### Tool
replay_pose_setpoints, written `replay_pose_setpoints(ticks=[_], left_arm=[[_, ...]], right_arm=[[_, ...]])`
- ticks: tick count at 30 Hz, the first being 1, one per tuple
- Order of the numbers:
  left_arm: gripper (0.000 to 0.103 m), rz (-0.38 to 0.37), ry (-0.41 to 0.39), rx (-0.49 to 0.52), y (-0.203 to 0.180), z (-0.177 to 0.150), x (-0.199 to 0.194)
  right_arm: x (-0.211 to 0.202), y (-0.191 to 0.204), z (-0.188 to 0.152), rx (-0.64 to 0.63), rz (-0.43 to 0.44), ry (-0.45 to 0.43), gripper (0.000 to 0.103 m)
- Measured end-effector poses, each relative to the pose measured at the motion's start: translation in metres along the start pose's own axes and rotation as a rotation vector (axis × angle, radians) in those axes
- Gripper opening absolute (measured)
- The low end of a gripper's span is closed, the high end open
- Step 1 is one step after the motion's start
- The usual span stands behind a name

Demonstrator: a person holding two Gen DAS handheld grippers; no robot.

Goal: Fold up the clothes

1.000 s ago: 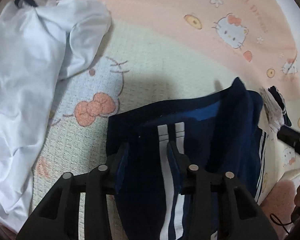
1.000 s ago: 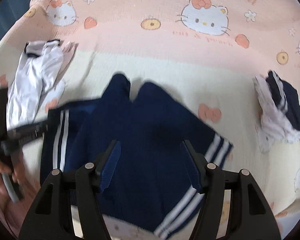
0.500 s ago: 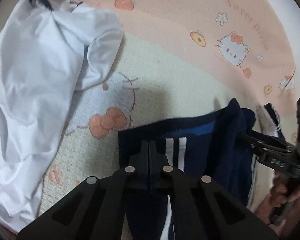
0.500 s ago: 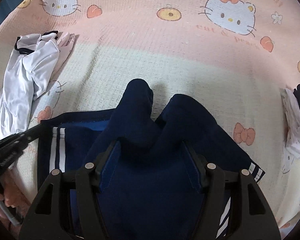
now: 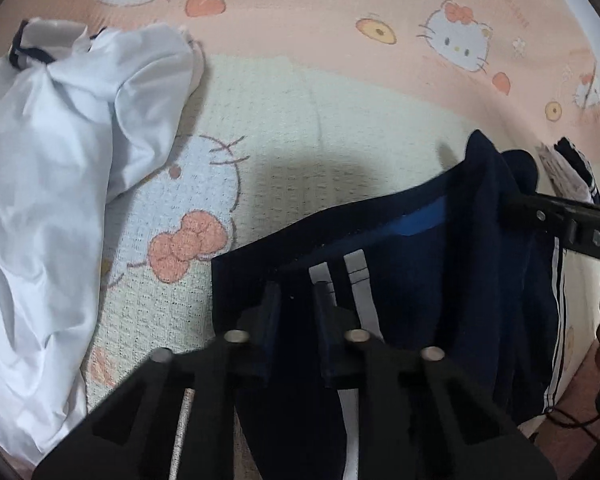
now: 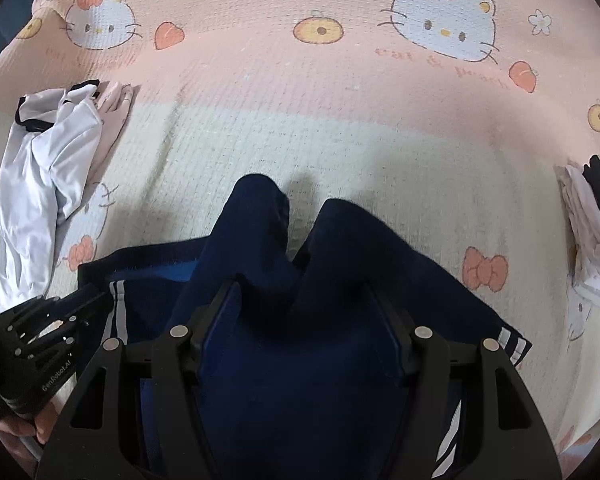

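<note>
Navy shorts with white side stripes [image 5: 420,280] lie bunched on the Hello Kitty blanket [image 5: 320,92]. My left gripper [image 5: 296,300] sits over the waistband corner by the stripes, its jaws a little apart with dark cloth between them. My right gripper [image 6: 304,304] is wide open over the raised middle of the shorts [image 6: 300,260], which humps up in two folds between its fingers. The right gripper's arm shows at the right edge of the left wrist view [image 5: 560,220]. The left gripper shows at lower left in the right wrist view [image 6: 52,332].
A crumpled white garment with navy trim [image 5: 48,180] lies to the left; it also shows in the right wrist view [image 6: 40,208]. A small white and navy pile [image 6: 592,236] lies at the right. The blanket's [image 6: 340,120] front edge is near the bottom right.
My left gripper was shut on the waistband half a second ago and has since opened slightly. My right gripper stayed open and moved further over the shorts' raised folds.
</note>
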State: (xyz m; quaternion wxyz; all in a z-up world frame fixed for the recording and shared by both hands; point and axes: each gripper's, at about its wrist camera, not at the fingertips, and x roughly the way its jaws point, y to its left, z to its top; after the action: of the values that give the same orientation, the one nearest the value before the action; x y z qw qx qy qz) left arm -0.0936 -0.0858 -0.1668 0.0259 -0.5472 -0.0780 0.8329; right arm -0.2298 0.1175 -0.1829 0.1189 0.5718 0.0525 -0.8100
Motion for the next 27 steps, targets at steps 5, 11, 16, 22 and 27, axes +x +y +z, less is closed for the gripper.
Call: replay_pose_setpoints(ticks=[5,11,16,22,27], left_arm=[[0.000,0.034,-0.089,-0.058,0.012,0.006,-0.020],[0.004,-0.125,-0.038,-0.224,0.040,0.004,-0.019],[0.056,-0.121,-0.010,-0.172,0.022,0.001,0.001],[0.025,0.122,-0.038,-0.007,-0.012,-0.009,0.015],[0.007,0.227,-0.065,0.079,-0.029,-0.015,0.016]], right_arm=[[0.001,0.003,0.006,0.013,0.001,-0.010,0.064],[-0.007,0.006,0.011,-0.026,-0.043,-0.051,0.064],[-0.009,0.000,0.006,-0.004,-0.039,-0.045,0.064],[-0.003,-0.003,-0.008,0.009,-0.019,-0.017,0.064],[0.008,0.000,-0.013,-0.006,-0.017,0.000,0.064]])
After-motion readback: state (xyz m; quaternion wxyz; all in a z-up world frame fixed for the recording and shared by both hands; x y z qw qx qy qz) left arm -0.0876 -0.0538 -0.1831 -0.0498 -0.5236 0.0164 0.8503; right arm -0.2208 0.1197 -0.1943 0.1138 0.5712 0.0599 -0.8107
